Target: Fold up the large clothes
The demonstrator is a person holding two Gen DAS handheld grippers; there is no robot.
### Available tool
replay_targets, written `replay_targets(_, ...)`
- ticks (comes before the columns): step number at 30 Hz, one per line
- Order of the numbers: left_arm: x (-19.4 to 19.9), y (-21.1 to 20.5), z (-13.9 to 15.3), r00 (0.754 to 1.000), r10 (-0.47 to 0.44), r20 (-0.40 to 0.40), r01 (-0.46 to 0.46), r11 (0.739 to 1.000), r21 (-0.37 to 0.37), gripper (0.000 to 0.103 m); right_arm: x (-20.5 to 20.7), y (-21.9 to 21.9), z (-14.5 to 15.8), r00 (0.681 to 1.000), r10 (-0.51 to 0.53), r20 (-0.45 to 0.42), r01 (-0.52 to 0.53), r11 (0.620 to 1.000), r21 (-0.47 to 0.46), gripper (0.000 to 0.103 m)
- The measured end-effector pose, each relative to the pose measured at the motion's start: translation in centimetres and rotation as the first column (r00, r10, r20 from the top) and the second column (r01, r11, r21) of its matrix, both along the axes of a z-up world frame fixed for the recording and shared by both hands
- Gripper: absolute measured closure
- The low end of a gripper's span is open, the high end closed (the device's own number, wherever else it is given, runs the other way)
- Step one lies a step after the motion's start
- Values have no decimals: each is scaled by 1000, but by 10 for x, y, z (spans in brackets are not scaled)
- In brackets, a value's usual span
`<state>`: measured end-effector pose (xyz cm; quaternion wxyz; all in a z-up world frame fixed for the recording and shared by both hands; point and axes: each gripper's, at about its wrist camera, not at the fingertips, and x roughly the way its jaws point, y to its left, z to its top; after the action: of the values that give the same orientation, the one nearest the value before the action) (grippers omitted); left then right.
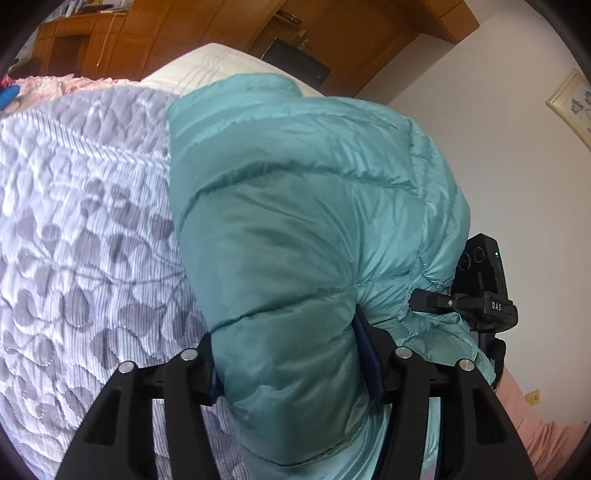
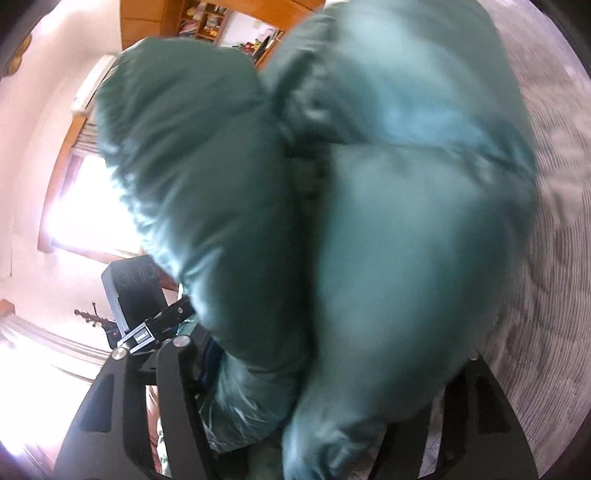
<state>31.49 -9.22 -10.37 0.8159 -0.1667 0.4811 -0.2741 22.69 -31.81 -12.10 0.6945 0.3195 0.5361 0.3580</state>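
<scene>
The teal down jacket (image 1: 295, 206) hangs over the leaf-patterned quilt (image 1: 74, 221); the left gripper (image 1: 295, 354) pinches a thick fold of it; the right gripper (image 2: 314, 369) is blurred, jacket bulging between its fingers, grip unclear.

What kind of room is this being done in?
Most likely a bedroom at home: a bed with a grey leaf-patterned quilt, a white pillow at its head, and wooden cabinets along the wall behind.
</scene>
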Motion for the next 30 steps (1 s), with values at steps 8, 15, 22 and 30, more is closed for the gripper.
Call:
replay_targets(8,-15,5,18,999,32,-11,-30,994,107,23,-31,13,44,997,-58,47,67,973,-221,25)
replay_targets(15,-74,20,53,993,86,86,-103,973,207,20,-106,40,130,963,-73,259,172,907,-384,22)
replay_targets(22,-102,0,53,990,93,105,-121,946,301,20,-129,57,113,978,12,210,117,799,-590,23)
replay_targets(30,-98,5,13,996,76,46,-87,938,336,17,-113,38,51,995,-58,80,93,823,-560,24)
